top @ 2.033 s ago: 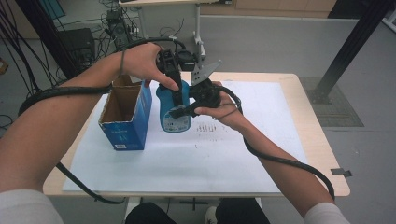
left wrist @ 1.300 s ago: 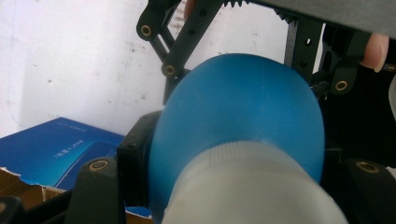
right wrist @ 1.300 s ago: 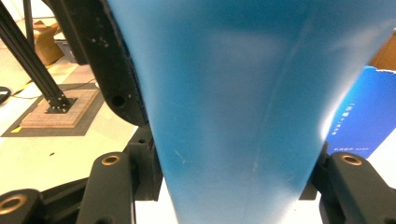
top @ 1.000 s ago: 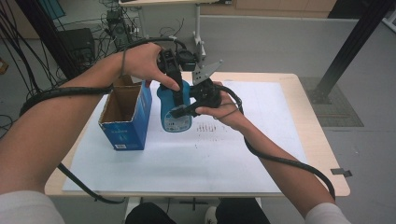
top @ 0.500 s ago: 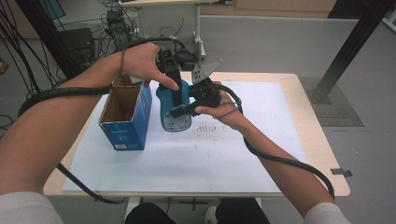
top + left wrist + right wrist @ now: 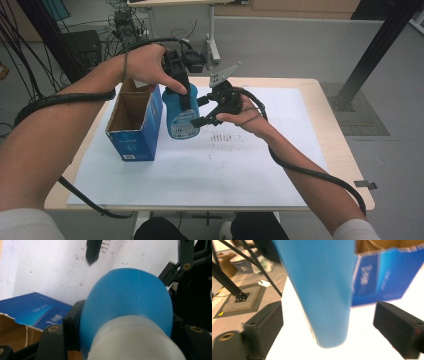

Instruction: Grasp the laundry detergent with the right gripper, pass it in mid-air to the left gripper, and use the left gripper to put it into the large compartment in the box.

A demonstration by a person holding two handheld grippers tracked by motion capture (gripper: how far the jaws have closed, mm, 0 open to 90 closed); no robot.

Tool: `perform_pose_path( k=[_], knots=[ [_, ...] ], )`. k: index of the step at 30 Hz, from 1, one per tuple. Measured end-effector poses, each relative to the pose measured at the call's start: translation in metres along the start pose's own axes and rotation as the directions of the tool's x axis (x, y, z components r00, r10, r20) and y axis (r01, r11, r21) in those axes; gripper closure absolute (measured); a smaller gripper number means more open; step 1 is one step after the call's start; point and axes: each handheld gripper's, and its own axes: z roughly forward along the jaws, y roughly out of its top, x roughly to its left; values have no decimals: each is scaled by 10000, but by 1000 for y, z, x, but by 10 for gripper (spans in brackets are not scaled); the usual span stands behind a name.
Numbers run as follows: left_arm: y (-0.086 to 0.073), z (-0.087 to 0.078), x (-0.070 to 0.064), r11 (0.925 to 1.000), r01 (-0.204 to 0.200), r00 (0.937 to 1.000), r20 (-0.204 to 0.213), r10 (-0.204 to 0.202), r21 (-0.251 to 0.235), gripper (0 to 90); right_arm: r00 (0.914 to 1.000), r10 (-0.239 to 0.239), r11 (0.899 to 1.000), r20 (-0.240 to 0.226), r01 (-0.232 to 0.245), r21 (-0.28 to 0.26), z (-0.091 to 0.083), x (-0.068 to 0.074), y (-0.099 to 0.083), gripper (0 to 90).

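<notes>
Your left tool (image 6: 184, 102) is clamped on the neck end of the blue plastic bottle with the white cap (image 6: 181, 114); in the left gripper view the two black jaws press against either side of the bottle (image 6: 126, 302) just below the cap. The bottle hangs upright and slightly tilted, just beside the open blue cardboard box (image 6: 134, 122), with its base close to the white paper sheet (image 6: 210, 170) that covers the table (image 6: 335, 135). Whether the base touches the paper, I cannot tell.

Your right tool (image 6: 205, 111) is spread, and in the right gripper view its jaws stand apart on either side of the bottle's lower body (image 6: 322, 290) without touching it.

This looks like a handover or a two-handed steadying step, with the bottle out of the box and the second grip not yet made. Next, you would bring the right jaws together on the lower body, squarely across the round wall so it does not slip sideways. Keep the left grip firm until the right one holds, and mind the box's torn flap (image 6: 15, 322) near the left jaw.
</notes>
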Motion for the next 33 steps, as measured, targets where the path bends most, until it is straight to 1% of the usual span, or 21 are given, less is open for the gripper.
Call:
perform_pose_path(
  k=[2,3,4,6,7,8,9,11,14,16,17,18,19,20,21,24,27,29,31,32,33],
  knots=[
    [0,-3,2,9998,197,9998,21,-197,4,365,9988,453,9987,201,-457,211,-5,-3,-3,17],
    [-1,-5,3,9995,309,9995,27,-309,-2,365,9980,540,9975,336,-555,444,-7,-3,-4,6],
    [-1,-7,4,9991,417,9991,63,-417,18,365,9972,528,9963,528,-561,647,-10,-3,-5,3],
    [-1,-11,6,9968,794,9968,130,-795,57,365,9940,567,9928,941,-661,1002,-15,-3,-8,3],
    [-1,-13,7,9959,909,9958,116,-909,43,365,9928,551,9906,1060,-676,1186,-18,-2,-9,3],
    [-1,-15,8,9943,1065,9943,80,-1065,3,365,9917,503,9888,1183,-662,1340,-22,-2,-10,3],
    [-1,-18,8,9930,1178,9930,26,-1178,8,365,9893,536,9865,1359,-736,1466,-25,-1,-11,3],
    [-2,-22,9,9899,1420,9898,-103,-1420,-7,365,9858,633,9825,1558,-889,1634,-34,-1,-13,3],
    [-2,-29,11,9835,1810,9833,-204,-1809,3,365,9767,818,9757,1983,-1190,1838,-49,-1,-15,3],
    [-3,-35,12,9781,2082,9777,-266,-2081,10,365,9678,914,9684,2345,-1413,2057,-59,0,-17,3],
    [-3,-39,13,9749,2226,9744,-317,-2225,-21,365,9630,975,9640,2513,-1542,2168,-64,0,-17,3],
    [-3,-43,13,9699,2434,9693,-344,-2434,-50,365,9587,958,9604,2678,-1597,2283,-68,1,-18,3],
    [-3,-47,15,9660,2585,9652,-398,-2586,-63,365,9560,988,9572,2762,-1672,2362,-73,1,-20,3],
    [-3,-51,15,9622,2722,9610,-474,-2723,-102,365,9504,1094,9508,2910,-1854,2482,-81,2,-22,3],
    [-4,-55,16,9564,2916,9550,-526,-2919,-125,365,9504,1094,9508,2910,-1854,2482,-81,2,-22,3],
    [-5,-69,20,9369,3480,9343,-691,-3496,-343,365,9405,994,9412,3249,-1948,2760,-92,3,-27,3],
    [-8,-83,24,9122,4057,9090,-791,-4093,-581,365,9327,965,9355,3476,-2042,2883,-103,5,-30,3],
    [-10,-91,26,8904,4501,8869,-820,-4546,-678,365,9279,959,9317,3602,-2111,2956,-111,6,-32,3],
    [-13,-100,28,8678,4909,8636,-879,-4964,-776,365,9212,966,9260,3768,-2220,3053,-118,8,-34,3],
    [-14,-104,29,8556,5115,8512,-890,-5172,-798,365,9177,943,9250,3859,-2241,3069,-122,9,-35,3],
    [-16,-108,30,8448,5286,8402,-908,-5346,-826,365,9149,1000,9221,3910,-2329,3091,-125,10,-36,3]
  ],
)
